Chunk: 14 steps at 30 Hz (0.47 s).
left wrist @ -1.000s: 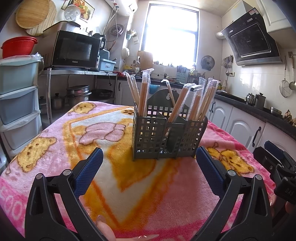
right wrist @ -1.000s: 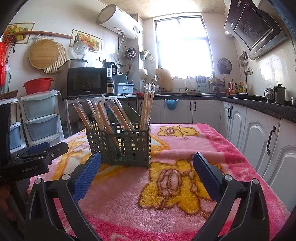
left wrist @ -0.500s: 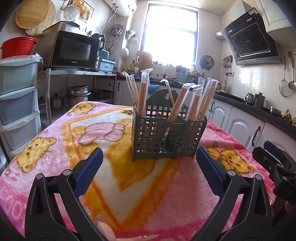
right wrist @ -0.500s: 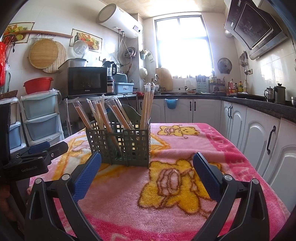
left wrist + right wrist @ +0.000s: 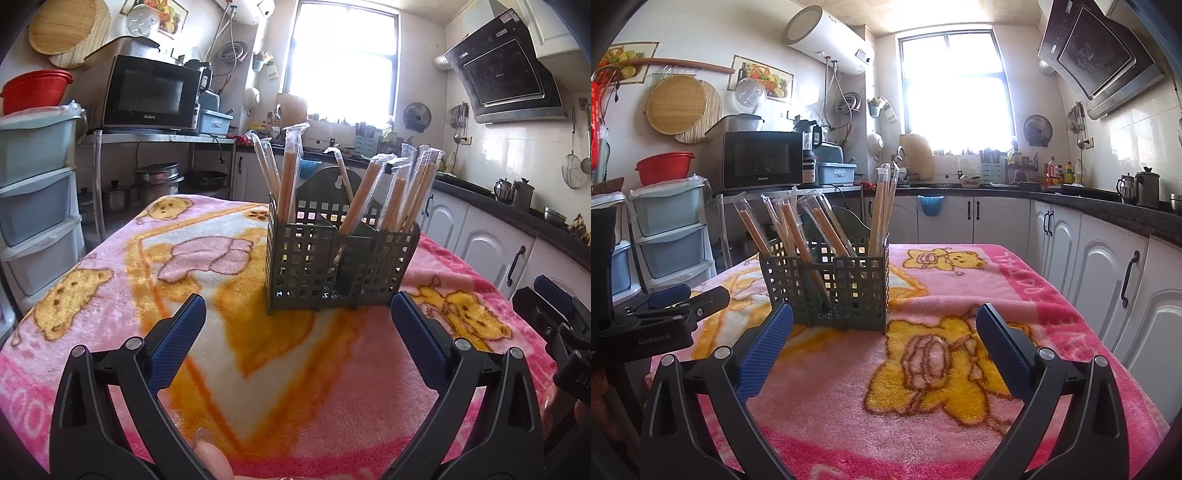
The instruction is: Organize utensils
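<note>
Here both grippers, left gripper (image 5: 297, 317) and right gripper (image 5: 884, 325), hold empty wide-spread jaws before the caddy (image 5: 338, 266) of wrapped chopsticks (image 5: 290, 181).

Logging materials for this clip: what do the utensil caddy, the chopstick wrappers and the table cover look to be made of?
Caddy: probably moulded plastic, matte grey-green, with a square-hole grid in thin walls.
Chopstick wrappers: clear glossy film, crinkled and glinting; the sticks inside look like pale wood or bamboo.
Table cover: plush fleece blanket with fuzzy pile and a bear print.
</note>
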Tool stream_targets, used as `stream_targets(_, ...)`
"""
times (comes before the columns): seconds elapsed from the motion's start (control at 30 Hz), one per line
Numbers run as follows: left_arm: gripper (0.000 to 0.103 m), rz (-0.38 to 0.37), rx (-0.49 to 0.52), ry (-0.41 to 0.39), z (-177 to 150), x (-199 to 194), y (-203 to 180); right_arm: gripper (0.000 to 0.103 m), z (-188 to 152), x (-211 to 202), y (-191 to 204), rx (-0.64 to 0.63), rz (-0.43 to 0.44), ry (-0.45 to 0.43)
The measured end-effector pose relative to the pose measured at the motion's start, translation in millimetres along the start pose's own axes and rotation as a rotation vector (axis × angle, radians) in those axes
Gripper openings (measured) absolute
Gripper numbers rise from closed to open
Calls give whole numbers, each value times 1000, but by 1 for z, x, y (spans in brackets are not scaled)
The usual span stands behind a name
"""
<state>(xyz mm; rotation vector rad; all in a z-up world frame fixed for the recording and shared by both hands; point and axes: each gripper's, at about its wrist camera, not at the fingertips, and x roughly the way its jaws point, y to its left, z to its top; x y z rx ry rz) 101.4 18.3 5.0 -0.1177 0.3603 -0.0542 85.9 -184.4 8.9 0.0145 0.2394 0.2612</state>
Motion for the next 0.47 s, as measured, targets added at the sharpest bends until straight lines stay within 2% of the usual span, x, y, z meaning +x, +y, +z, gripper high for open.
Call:
stream_targets(0.17, 93, 8, -41, 15, 3, 1, 9, 97, 1, 4, -5, 18, -8, 25)
stream_targets(0.23, 93, 42, -68, 40, 8, 2, 22, 97, 4, 10, -16, 39, -36, 64)
stream_targets(0.27, 93, 77, -79, 77, 14, 6, 36, 97, 7, 15, -26, 50, -66, 90)
stream_targets(0.3, 93, 105, -86, 98, 18, 9, 48, 97, 11, 24, -39, 53, -108, 130)
stream_targets(0.33, 93, 167, -92, 139, 23, 15, 67, 97, 13, 33, -50, 50, -153, 181)
stream_targets(0.37, 93, 199, -93, 165, 25, 19, 80, 97, 14, 48, -66, 49, -208, 264)
stream_targets(0.4, 93, 261, -84, 219, 26, 29, 97, 97, 10, 67, -84, 59, -248, 375)
stream_targets(0.47, 93, 374, -76, 348, 23, 54, 127, 97, 2, 92, -112, 119, -278, 494)
